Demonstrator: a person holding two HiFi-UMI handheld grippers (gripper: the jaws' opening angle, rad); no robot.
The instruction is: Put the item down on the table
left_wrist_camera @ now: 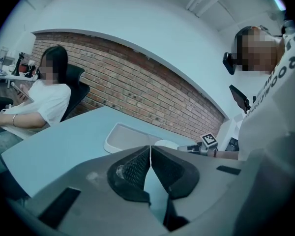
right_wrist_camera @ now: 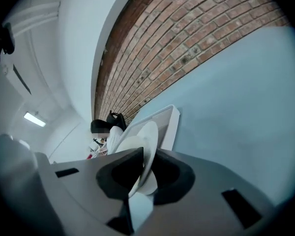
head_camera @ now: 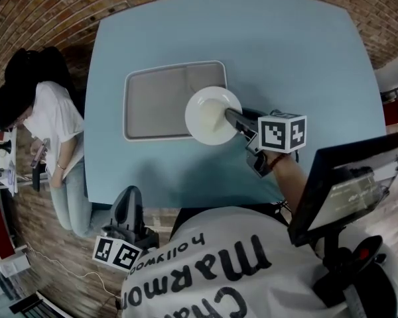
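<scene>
Overhead, the head view has the right gripper (head_camera: 233,118) with fingers pinching the near-right rim of the white plate (head_camera: 211,114), which reaches away from them across the right end of the grey tray (head_camera: 152,101), with bare counter (head_camera: 298,58) just to its right. The left gripper view shows the left gripper (left_wrist_camera: 149,154), fingers pressed together and empty, well apart from the plate. In the right gripper view the rim sits edge-on between the fingers, with the tray just beyond.
</scene>
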